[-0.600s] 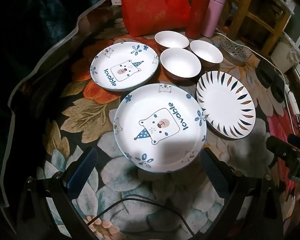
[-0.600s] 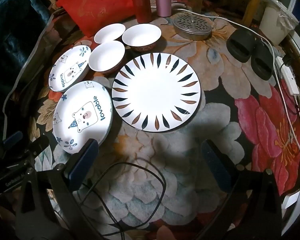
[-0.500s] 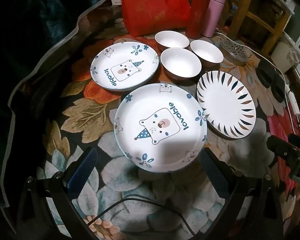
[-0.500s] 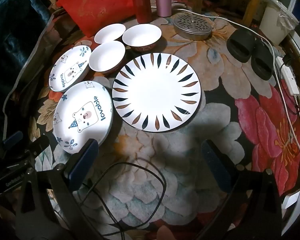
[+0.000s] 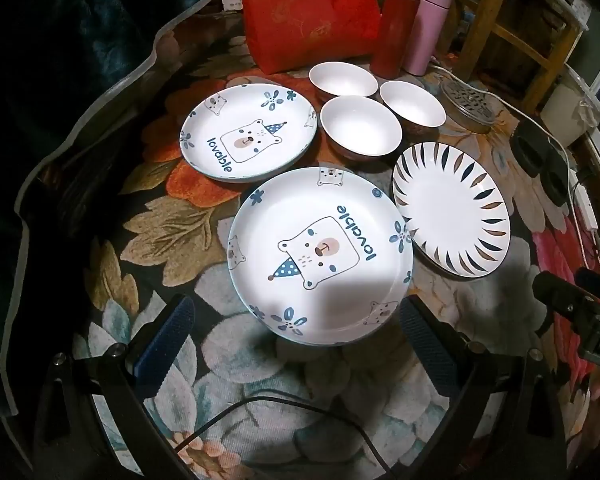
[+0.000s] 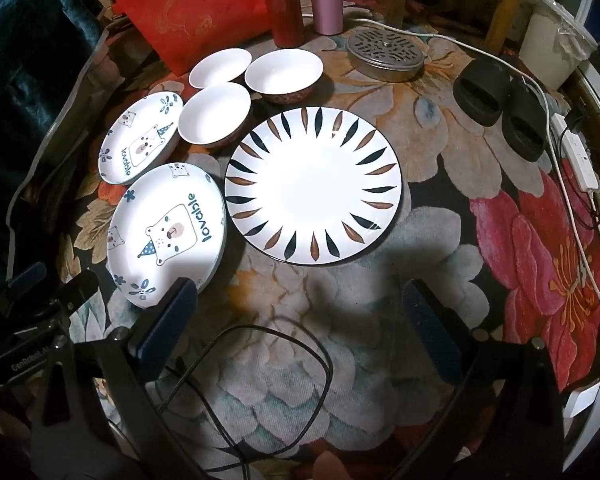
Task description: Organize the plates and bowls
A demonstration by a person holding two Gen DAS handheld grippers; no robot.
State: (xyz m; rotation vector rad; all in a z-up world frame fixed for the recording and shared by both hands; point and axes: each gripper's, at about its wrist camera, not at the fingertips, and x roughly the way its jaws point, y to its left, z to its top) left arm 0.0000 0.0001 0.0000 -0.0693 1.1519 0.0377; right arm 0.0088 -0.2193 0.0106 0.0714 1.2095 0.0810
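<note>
- Still no change since a moment ago: plates (image 5: 320, 256) and bowls (image 5: 360, 126) unstacked mid-bench (image 6: 420, 140).
- Left tongs (image 5: 296, 332), right tongs (image 6: 300, 320): wide open, empty; sorting not begun.

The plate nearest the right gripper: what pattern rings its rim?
Dark and brown leaf-shaped strokes pointing inward on the white plate; clearest in the right wrist view.

The left gripper (image 5: 296, 334) is held pointing steeply downward, its blue-padded fingers (image 5: 166, 340) spread wide with nothing gripped between them. The right gripper (image 6: 296, 322) is angled down likewise, its fingers (image 6: 168, 322) set fully apart and nothing clasped
</note>
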